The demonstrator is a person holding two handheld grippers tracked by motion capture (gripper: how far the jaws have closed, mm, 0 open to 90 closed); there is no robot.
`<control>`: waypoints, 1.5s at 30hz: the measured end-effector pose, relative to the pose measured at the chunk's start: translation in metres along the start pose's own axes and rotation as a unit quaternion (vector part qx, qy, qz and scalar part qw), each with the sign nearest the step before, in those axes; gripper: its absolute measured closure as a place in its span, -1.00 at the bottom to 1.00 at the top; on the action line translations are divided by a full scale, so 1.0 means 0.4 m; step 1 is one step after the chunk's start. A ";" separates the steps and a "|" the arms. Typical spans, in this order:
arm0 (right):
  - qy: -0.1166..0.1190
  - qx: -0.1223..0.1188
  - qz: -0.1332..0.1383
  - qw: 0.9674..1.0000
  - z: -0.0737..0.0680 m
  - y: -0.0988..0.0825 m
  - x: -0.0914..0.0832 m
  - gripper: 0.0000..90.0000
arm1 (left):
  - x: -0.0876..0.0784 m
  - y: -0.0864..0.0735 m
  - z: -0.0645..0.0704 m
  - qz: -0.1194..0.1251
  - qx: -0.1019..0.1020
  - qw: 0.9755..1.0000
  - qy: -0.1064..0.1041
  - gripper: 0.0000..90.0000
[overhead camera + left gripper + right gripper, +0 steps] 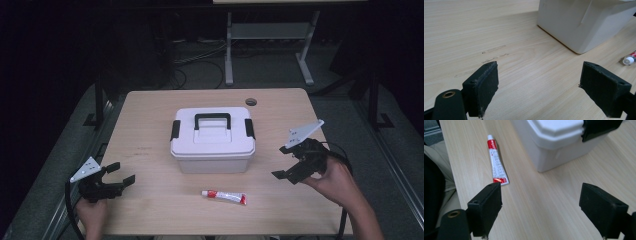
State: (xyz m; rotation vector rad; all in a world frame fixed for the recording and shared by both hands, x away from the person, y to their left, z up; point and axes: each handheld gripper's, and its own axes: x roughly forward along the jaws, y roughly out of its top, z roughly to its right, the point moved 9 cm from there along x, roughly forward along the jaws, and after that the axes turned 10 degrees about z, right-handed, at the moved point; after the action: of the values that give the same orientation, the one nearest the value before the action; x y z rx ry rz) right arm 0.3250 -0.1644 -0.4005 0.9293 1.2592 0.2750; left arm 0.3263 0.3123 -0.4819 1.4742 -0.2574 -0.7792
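Observation:
A white lidded box (212, 140) with a black handle and two black side latches stands shut in the middle of the wooden table (150, 115). A small white and red tube (224, 196) lies flat in front of it, cap to the left. My left gripper (121, 174) hovers open at the table's front left, empty, facing the box (584, 22) and the tube's cap (629, 59). My right gripper (284, 162) is open and empty to the right of the box, aimed at the tube (496, 162) and the box corner (556, 142).
A round cable hole (251, 102) sits near the table's back edge. Behind the table stand a metal desk frame (270, 40) and loose cables on a dark floor. Bare tabletop lies on both sides of the box.

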 end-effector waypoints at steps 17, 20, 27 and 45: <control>0.030 -0.040 -0.031 0.998 0.044 0.130 0.033 -0.61 | -0.002 0.002 -0.006 0.005 -0.007 1.000 -0.001 -0.68; 0.034 -0.046 -0.035 0.998 0.051 0.146 0.038 -0.60 | -0.003 0.003 -0.007 0.006 -0.007 1.000 0.000 -0.68; 0.046 -0.057 -0.040 0.997 0.065 0.189 0.054 -0.60 | -0.004 0.003 -0.011 0.006 -0.005 1.000 -0.001 -0.68; 0.081 -0.077 -0.036 0.993 0.111 0.307 0.108 -0.56 | -0.005 0.003 -0.014 0.010 -0.012 1.000 -0.004 -0.68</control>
State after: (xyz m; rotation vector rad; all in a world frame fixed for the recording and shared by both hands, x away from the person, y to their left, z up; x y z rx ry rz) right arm 0.4157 -0.0798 -0.3407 0.7392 1.3969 0.3914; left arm 0.3287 0.3178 -0.4808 1.4443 -0.2666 -0.7701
